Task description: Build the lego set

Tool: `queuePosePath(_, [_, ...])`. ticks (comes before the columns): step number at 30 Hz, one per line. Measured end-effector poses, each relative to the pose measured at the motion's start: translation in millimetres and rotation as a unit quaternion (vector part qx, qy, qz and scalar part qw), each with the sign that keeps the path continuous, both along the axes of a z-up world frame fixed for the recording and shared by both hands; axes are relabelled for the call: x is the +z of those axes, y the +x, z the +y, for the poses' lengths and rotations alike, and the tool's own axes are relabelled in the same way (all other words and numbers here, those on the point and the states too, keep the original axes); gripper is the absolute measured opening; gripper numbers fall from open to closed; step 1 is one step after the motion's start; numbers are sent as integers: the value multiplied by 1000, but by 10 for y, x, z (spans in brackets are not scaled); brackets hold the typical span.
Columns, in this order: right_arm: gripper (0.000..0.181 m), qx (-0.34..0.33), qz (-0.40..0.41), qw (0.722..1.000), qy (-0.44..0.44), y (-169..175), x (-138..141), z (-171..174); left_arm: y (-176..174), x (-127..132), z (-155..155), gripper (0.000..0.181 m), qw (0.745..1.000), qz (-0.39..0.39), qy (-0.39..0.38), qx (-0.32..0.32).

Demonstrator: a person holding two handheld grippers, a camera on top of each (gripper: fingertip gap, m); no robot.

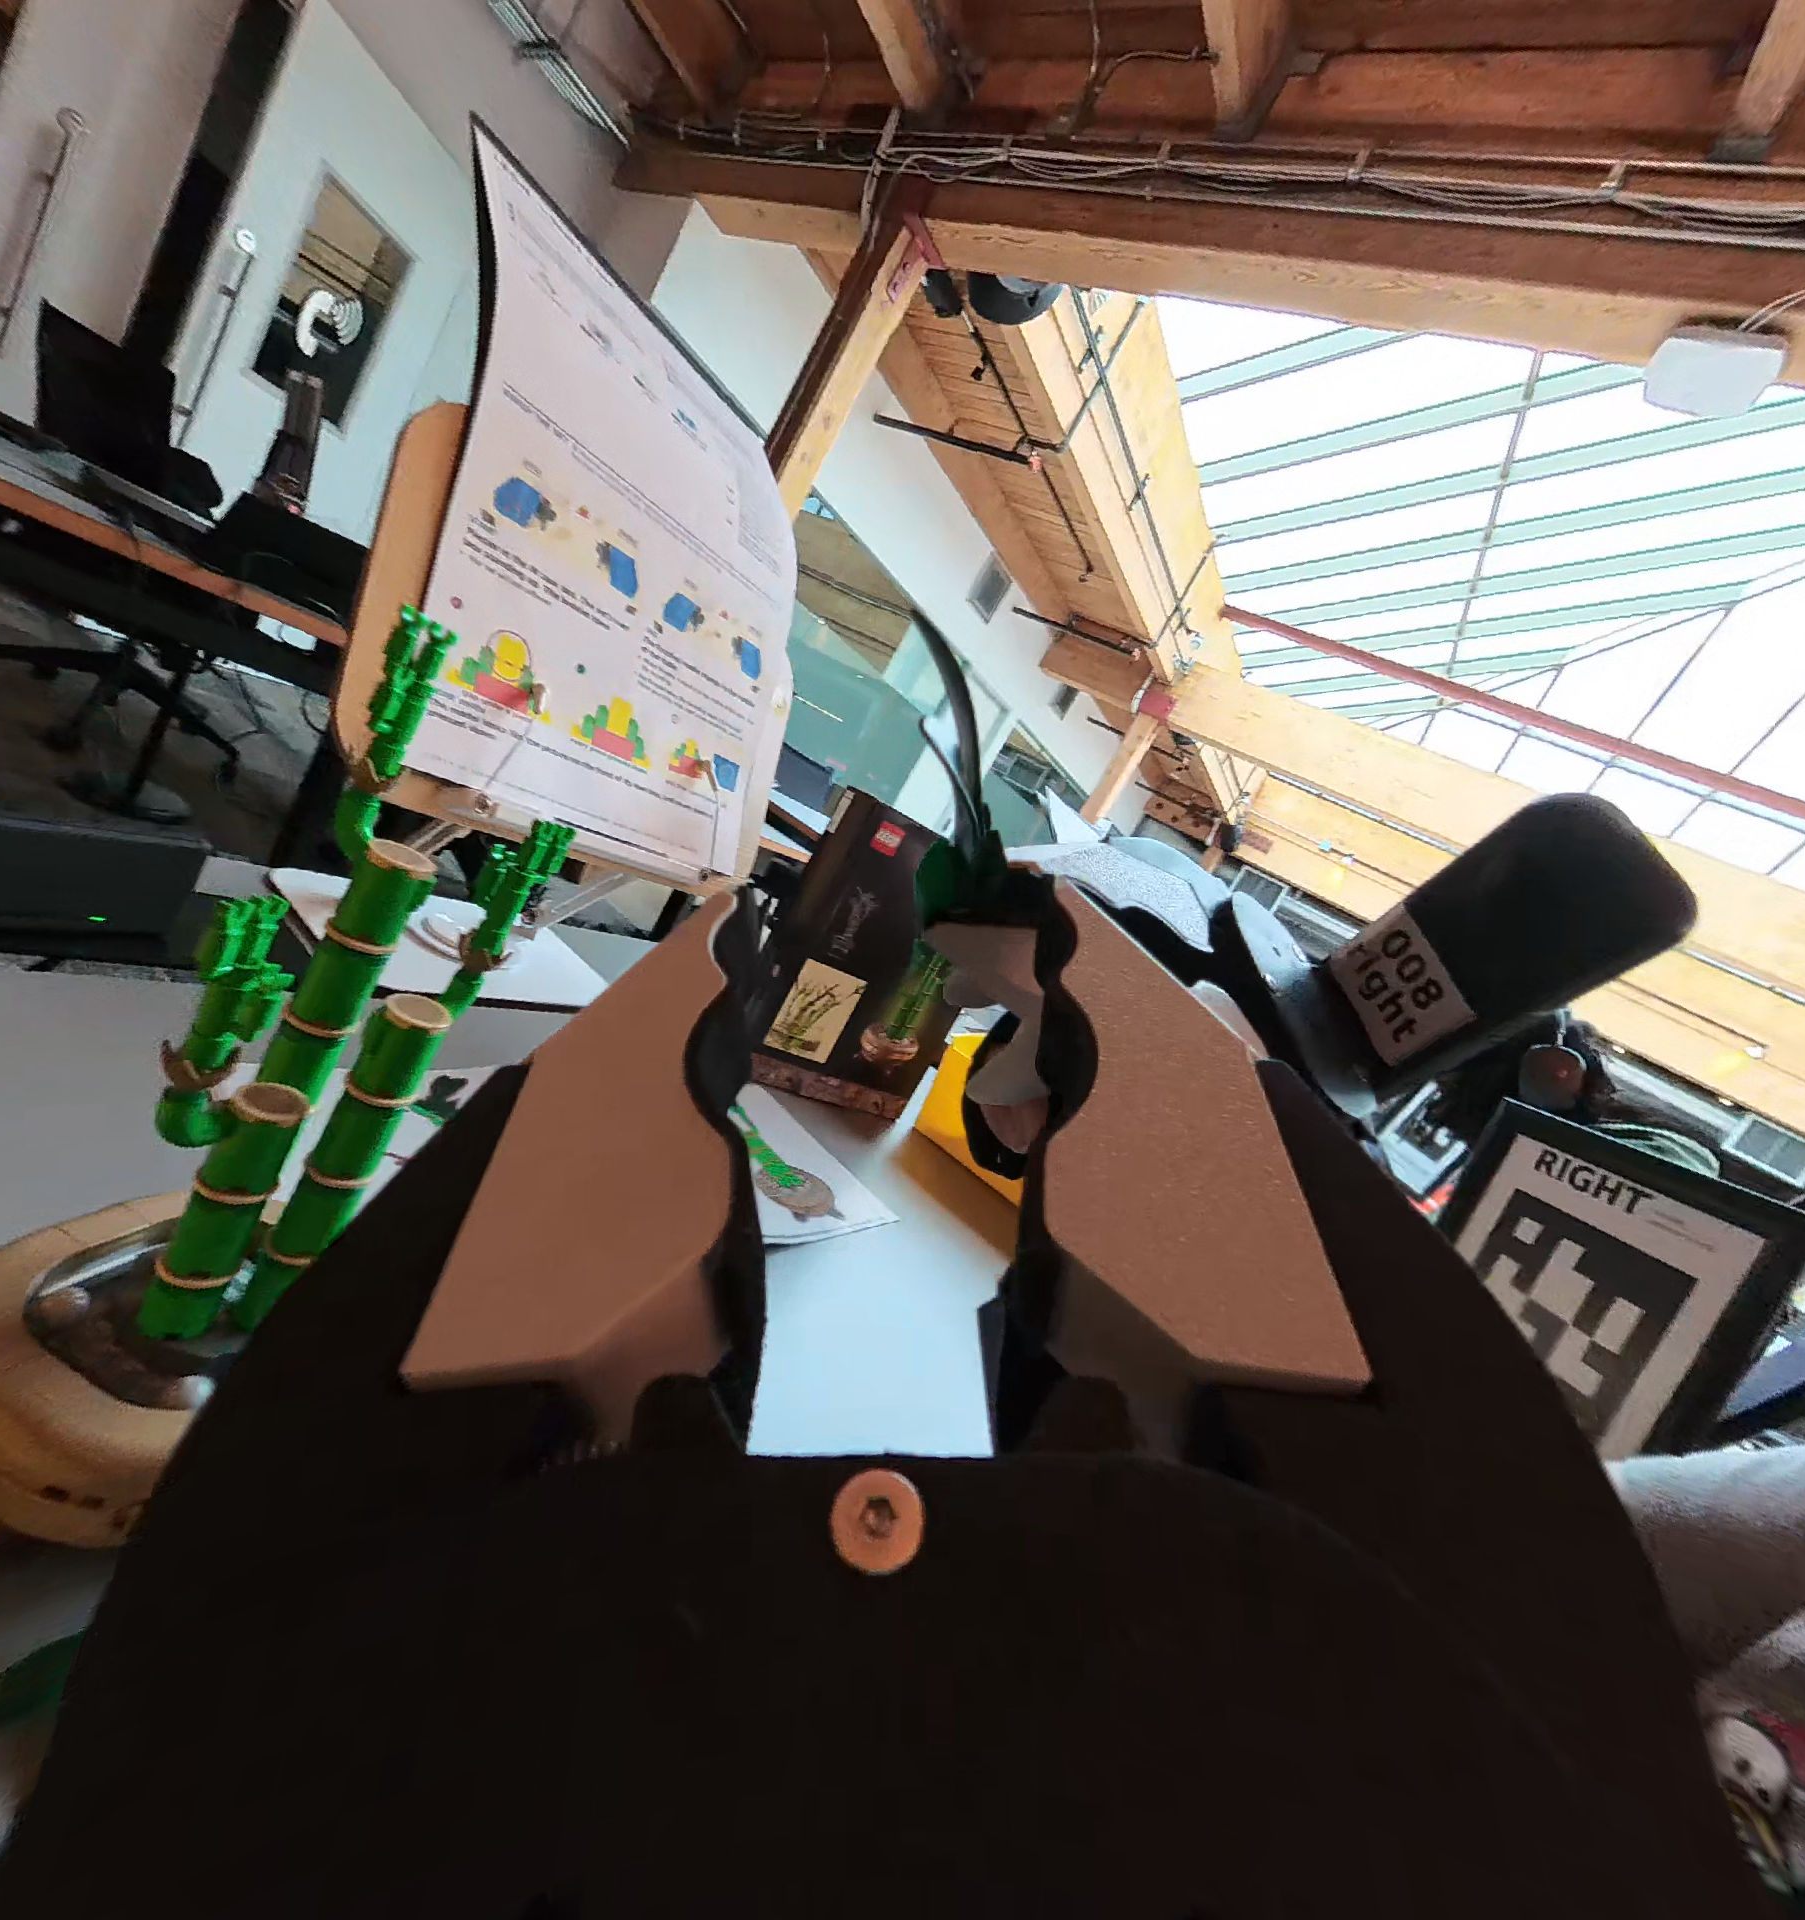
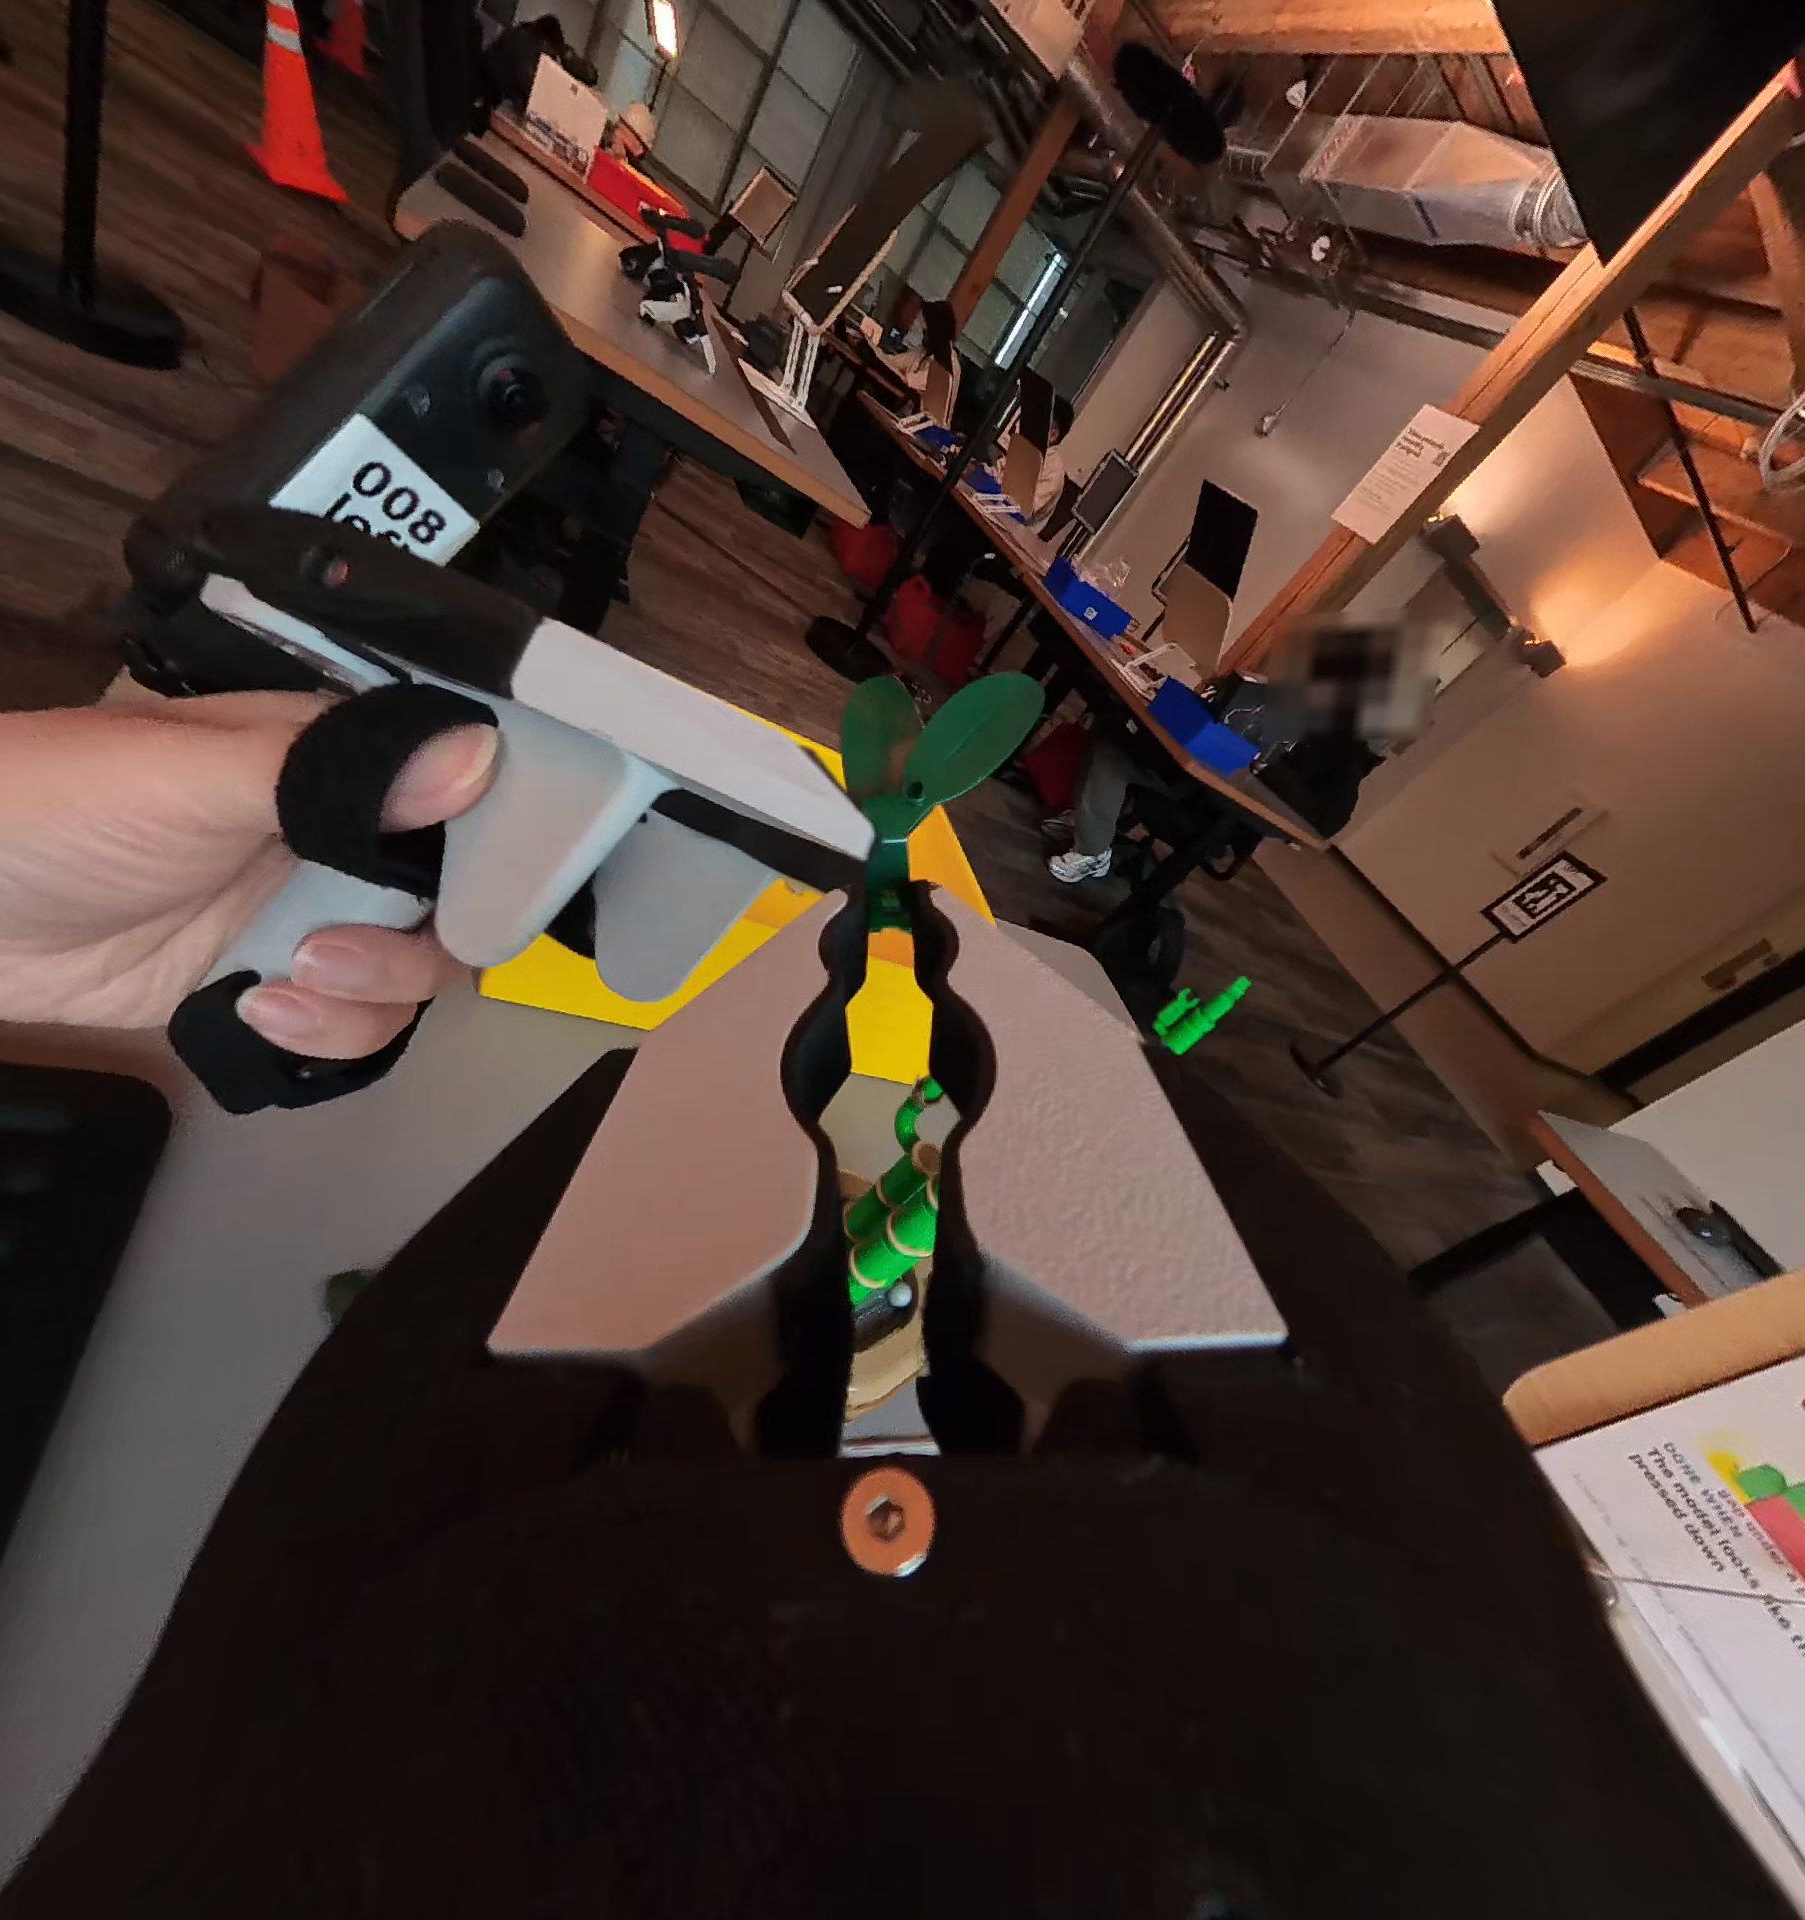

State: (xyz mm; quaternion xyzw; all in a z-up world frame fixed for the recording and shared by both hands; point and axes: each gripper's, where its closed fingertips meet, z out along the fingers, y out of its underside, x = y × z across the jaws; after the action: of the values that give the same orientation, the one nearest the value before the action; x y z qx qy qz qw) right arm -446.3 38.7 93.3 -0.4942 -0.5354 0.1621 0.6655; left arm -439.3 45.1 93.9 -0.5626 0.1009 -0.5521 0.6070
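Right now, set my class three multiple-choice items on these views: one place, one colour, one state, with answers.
1. In the left wrist view, the green brick bamboo model stands: A left of the left gripper; B right of it; C between its fingers.
2. The plastic two-bladed leaf piece is: A red; B dark green; C yellow.
3. The right gripper is: A open; B shut on the leaf piece; C unseen.
Answers: A, it rises at the frame's left; B, both blades show green; B, its fingers pinch the stem.
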Motion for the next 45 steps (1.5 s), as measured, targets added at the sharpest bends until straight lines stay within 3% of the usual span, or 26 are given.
queuePosePath(2, [6,12,-17,1000,7,-82,-57,-38,-27,-1,-7,41,1000,1,7,0])
queuePosePath(4, [6,2,-32,999,23,-106,-115,-13,-36,-8,-44,13,1000,6,21,-11])
queuePosePath(11, [10,5,-15,1000,2,-67,-222,105,-32,-139,96,12,998,66,9,-10])
queuePosePath(13, [23,6,-12,1000,-8,16,-191,182,-101,-120,204,12,995,101,12,2])
queuePosePath(16, [24,2,-20,999,-39,252,-184,340,-211,-83,412,12,987,161,-4,2])
queuePosePath(21, [24,-10,-24,995,-92,717,-178,569,-271,-277,796,12,947,306,-92,-34])
queuePosePath(24, [24,-25,-35,993,-107,954,-200,658,-286,-411,949,12,921,350,-152,-73])
queuePosePath(30, [24,-46,-75,990,-112,1240,-328,765,-207,-550,1067,12,908,322,-210,-168])
queuePosePath(39, [20,-81,-102,984,-122,1412,-470,918,-306,-574,1157,12,924,252,-210,-194])
queuePosePath(42, [14,-144,-70,978,-134,1655,-367,1089,-332,-603,1183,12,923,247,-224,-194])
queuePosePath(45, [11,-164,-7,972,-166,1906,-241,1169,-283,-586,1160,12,916,239,-235,-219])
